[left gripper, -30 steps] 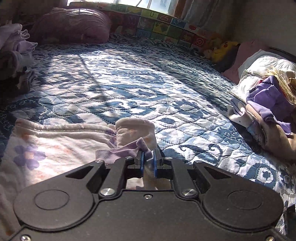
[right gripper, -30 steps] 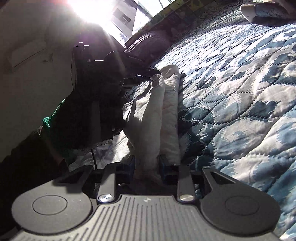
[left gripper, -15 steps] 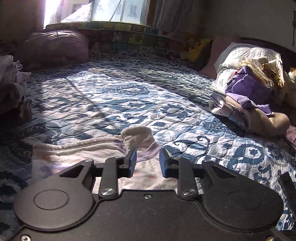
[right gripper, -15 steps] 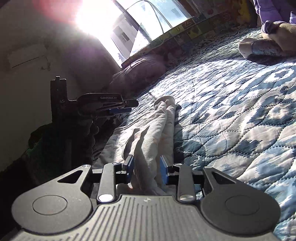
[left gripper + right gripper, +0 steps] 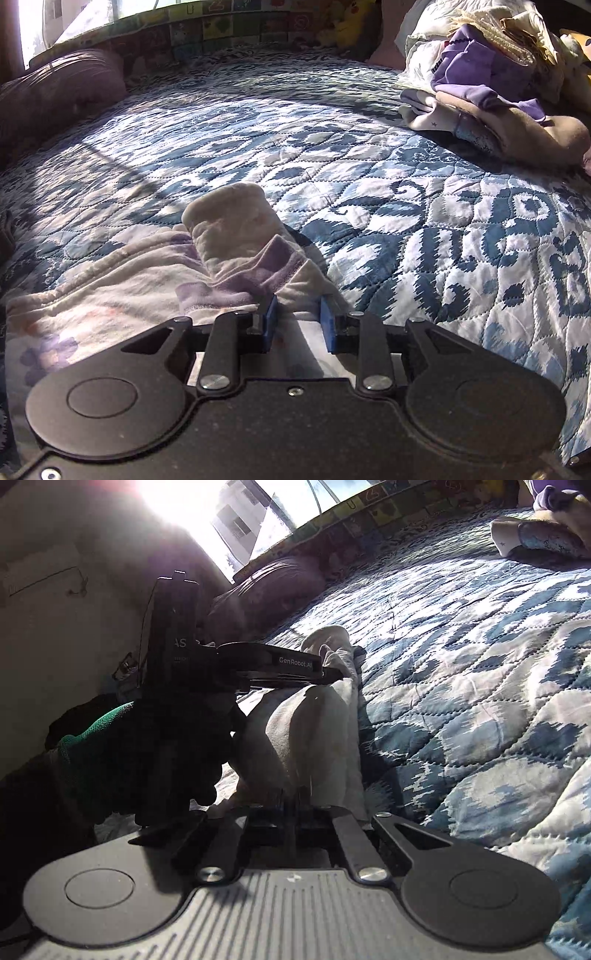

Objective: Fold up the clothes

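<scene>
Clearly the folding is mid-way: nearest the left wrist camera, the left gripper [image 5: 297, 323] stands released, its blue pads apart over the near edge of a pale garment [image 5: 122, 273] with faint purple flower prints, which lies on the blue-and-white quilted bedspread [image 5: 424, 221]. Its cuffed sleeve [image 5: 232, 225] is already turned in over the body and a lilac band [image 5: 266, 267] shows just ahead of the pads, so at least one fold looks done, though the cloth is still rumpled and not yet a tidy packet. In the right wrist view, the right gripper [image 5: 291, 805] is clenched on a bunched edge of the same garment [image 5: 306, 738], while a dark-gloved hand [image 5: 177, 760] with a green cuff holds the other tool, whose side reads "GenRobot.AI" [image 5: 293, 661]; the letters "AS" [image 5: 180, 643] show on its upright part. Farther off, an unfolded heap of clothes [image 5: 491, 81], purple, tan and cream, waits at the bed's far side, so most of the work seems left. Beyond lie a mauve pillow [image 5: 59, 92] and a patchwork bumper [image 5: 229, 26] under the window.
</scene>
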